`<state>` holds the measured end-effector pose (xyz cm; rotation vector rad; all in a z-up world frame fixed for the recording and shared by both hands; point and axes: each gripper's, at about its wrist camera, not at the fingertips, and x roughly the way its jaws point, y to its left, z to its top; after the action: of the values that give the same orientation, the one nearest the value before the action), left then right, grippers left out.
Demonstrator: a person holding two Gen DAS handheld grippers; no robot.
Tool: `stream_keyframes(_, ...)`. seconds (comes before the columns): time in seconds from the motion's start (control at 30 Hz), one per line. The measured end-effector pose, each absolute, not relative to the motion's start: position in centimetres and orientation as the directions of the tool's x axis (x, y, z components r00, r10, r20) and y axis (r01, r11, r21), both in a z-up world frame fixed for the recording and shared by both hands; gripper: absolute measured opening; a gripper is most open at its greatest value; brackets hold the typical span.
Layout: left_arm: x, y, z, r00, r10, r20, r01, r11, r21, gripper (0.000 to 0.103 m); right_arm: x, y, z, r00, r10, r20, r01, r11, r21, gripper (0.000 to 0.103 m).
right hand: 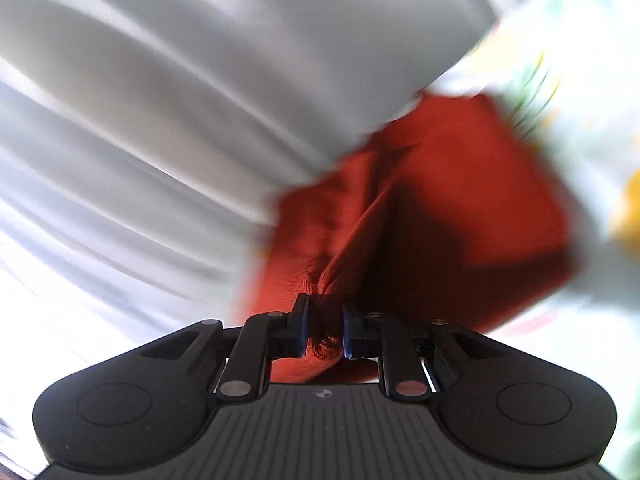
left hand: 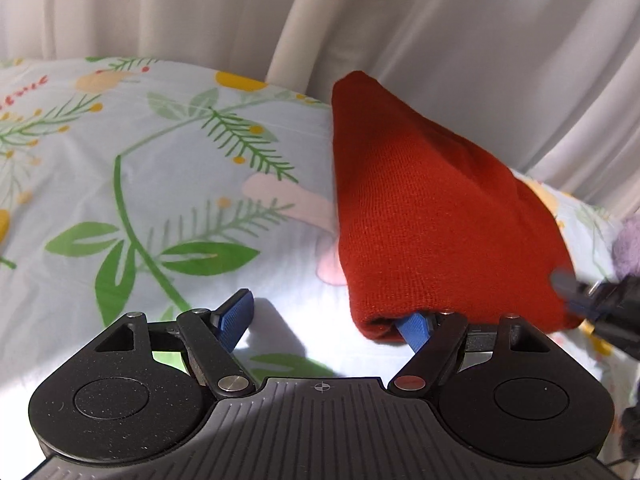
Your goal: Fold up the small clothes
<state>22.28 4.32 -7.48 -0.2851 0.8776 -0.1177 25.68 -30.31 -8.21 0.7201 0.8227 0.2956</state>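
A rust-red knit garment lies folded on the floral bedsheet. My left gripper is open, its left fingertip on the sheet and its right fingertip tucked under the garment's near edge. My right gripper is shut on a bunched edge of the red garment, which hangs lifted in front of it; this view is motion-blurred. The right gripper also shows blurred at the right edge of the left wrist view, beside the garment.
White curtains hang behind the bed. A purple fuzzy item sits at the far right of the sheet. The floral sheet extends to the left of the garment.
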Motion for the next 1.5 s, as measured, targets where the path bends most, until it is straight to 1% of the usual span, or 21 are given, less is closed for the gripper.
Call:
stream_keyframes(0.03,22.2,4.7,-7.4,0.63,-0.232,-0.741,-0.012,0.951,-0.308,0.08,25.9,-29.9,-8.5,0.635,0.459,-0.622,0.038,0.785,0.618,0.008)
stream_keyframes(0.07,22.2,5.2,-7.3,0.614,-0.265,-0.744,-0.006,0.941,-0.339,0.078,26.2,-29.7,-8.9,0.602,0.444,-0.663,0.04,0.813,0.58,0.01)
stream_keyframes(0.13,22.0,6.8,-7.0,0.569,-0.381,-0.729,0.014,0.89,-0.455,0.078,26.2,-30.4,-9.1,0.586,0.463,-0.665,0.041,0.803,0.595,0.011)
stream_keyframes(0.17,21.8,7.7,-6.7,0.553,-0.447,-0.703,0.026,0.852,-0.522,0.079,26.2,-30.9,-8.7,0.605,0.467,-0.645,0.039,0.792,0.61,0.016)
stream_keyframes(0.2,21.5,8.6,-6.3,0.551,-0.497,-0.67,0.034,0.816,-0.578,0.08,26.2,-31.4,-8.3,0.63,0.463,-0.624,0.036,0.785,0.618,0.022)
stream_keyframes(0.27,21.5,9.9,-5.4,0.581,-0.523,-0.624,0.027,0.778,-0.627,0.085,26.6,-32.6,-7.9,0.671,0.461,-0.581,0.04,0.76,0.649,0.058)
stream_keyframes(0.33,22.3,10.1,-4.8,0.618,-0.489,-0.616,0.002,0.784,-0.62,0.086,27.9,-33.3,-8.0,0.665,0.508,-0.548,0.033,0.713,0.7,0.063)
stream_keyframes(0.5,26.6,7.7,-6.1,0.62,-0.433,-0.654,-0.059,0.806,-0.589,0.086,32.6,-32.3,-8.8,0.624,0.535,-0.569,0.04,0.706,0.707,0.062)
stream_keyframes(0.53,27.0,7.1,-6.5,0.619,-0.422,-0.662,-0.072,0.809,-0.584,0.086,33.2,-31.8,-9.0,0.617,0.538,-0.574,0.034,0.71,0.703,0.058)
stream_keyframes(0.57,27.2,6.6,-6.6,0.628,-0.418,-0.657,-0.078,0.806,-0.587,0.087,33.6,-31.2,-8.8,0.611,0.534,-0.584,0.031,0.721,0.692,0.05)
stream_keyframes(0.6,27.3,6.3,-6.6,0.638,-0.423,-0.644,-0.07,0.801,-0.595,0.087,33.7,-30.5,-8.4,0.605,0.533,-0.591,0.017,0.734,0.679,0.046)
stream_keyframes(0.73,27.7,5.2,-6.4,0.64,-0.464,-0.612,-0.028,0.782,-0.622,0.087,34.3,-28.4,-7.5,0.587,0.513,-0.626,-0.054,0.796,0.602,0.045)
stream_keyframes(0.87,27.4,6.0,-6.5,0.642,-0.485,-0.593,-0.057,0.742,-0.668,0.087,35.4,-28.7,-8.6,0.571,0.53,-0.627,-0.018,0.772,0.636,0.044)
stream_keyframes(0.9,27.3,6.3,-6.5,0.643,-0.489,-0.59,-0.069,0.73,-0.68,0.087,35.7,-28.6,-8.7,0.573,0.534,-0.622,-0.018,0.766,0.642,0.042)
stream_keyframes(0.93,27.2,6.5,-6.5,0.641,-0.489,-0.591,-0.078,0.725,-0.684,0.087,35.8,-28.6,-8.8,0.574,0.531,-0.623,-0.021,0.771,0.637,0.032)
stream_keyframes(0.97,27.1,6.6,-6.5,0.638,-0.488,-0.596,-0.082,0.726,-0.682,0.087,35.9,-28.4,-9.0,0.574,0.521,-0.632,-0.024,0.782,0.622,0.017)
stream_keyframes(1.03,26.7,6.5,-6.2,0.643,-0.466,-0.608,-0.088,0.744,-0.663,0.087,35.9,-28.0,-8.9,0.581,0.499,-0.643,-0.031,0.803,0.595,0.015)
stream_keyframes(1.13,25.7,6.4,-5.2,0.652,-0.422,-0.63,-0.08,0.788,-0.611,0.088,35.0,-25.9,-6.8,0.626,0.382,-0.68,-0.112,0.907,0.407,0.013)
stream_keyframes(1.23,24.6,6.0,-4.2,0.655,-0.399,-0.641,-0.041,0.829,-0.558,0.088,33.3,-24.5,-4.0,0.716,0.275,-0.642,-0.179,0.961,0.212,0.013)
stream_keyframes(1.37,22.8,4.4,-3.7,0.654,-0.377,-0.656,0.037,0.882,-0.47,0.088,32.0,-24.9,-1.6,0.776,0.214,-0.593,-0.202,0.976,0.087,0.013)
stream_keyframes(1.5,21.7,1.9,-4.7,0.63,-0.346,-0.695,0.11,0.926,-0.362,0.089,31.7,-26.0,-2.1,0.791,0.129,-0.598,-0.162,0.987,-0.002,0.013)
